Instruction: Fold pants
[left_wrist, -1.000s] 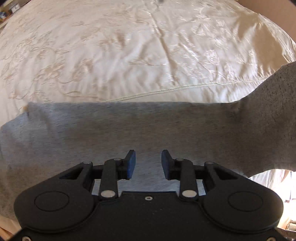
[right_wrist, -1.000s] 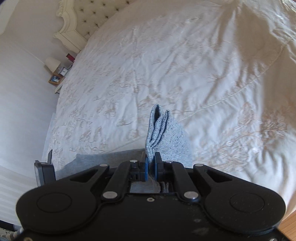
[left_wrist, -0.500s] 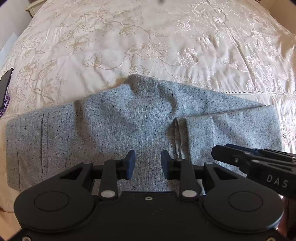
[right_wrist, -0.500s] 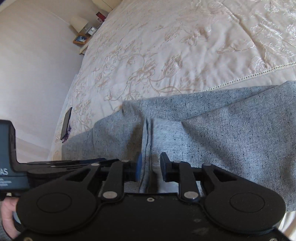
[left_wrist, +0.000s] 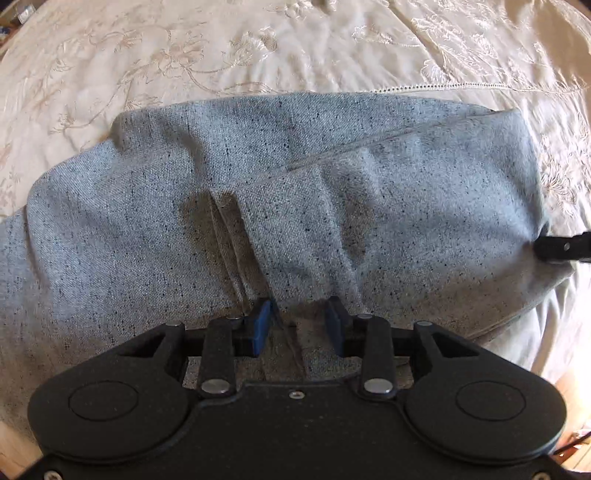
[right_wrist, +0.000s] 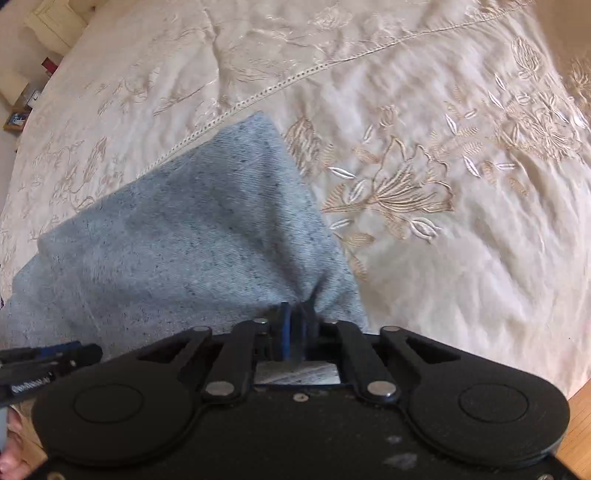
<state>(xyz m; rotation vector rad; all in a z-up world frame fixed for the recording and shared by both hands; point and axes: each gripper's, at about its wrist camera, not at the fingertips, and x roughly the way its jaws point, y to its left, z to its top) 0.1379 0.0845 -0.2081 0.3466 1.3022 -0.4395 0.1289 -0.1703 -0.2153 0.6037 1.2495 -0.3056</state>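
Note:
Grey speckled pants (left_wrist: 295, 192) lie folded over themselves on the cream embroidered bedspread (left_wrist: 221, 44); a hemmed leg end lies on top near the middle. My left gripper (left_wrist: 297, 326) is open, low over the pants' near edge, with a fold of cloth between its blue pads. My right gripper (right_wrist: 297, 334) is shut on the pants (right_wrist: 192, 240) at their right folded edge, cloth bunched at the pads. Its black tip shows in the left wrist view (left_wrist: 565, 248) at the pants' right end.
The bedspread (right_wrist: 443, 147) stretches far and right, with a lace seam (right_wrist: 295, 77) across it. A nightstand with small items (right_wrist: 22, 107) stands at the far left. Wooden floor (right_wrist: 580, 406) shows by the bed's near edge. The left gripper's body (right_wrist: 37, 365) is at lower left.
The right gripper has let go of the leg end, moved right and shut on the pants' right folded edge. The left gripper has come lower and closer over the cloth.

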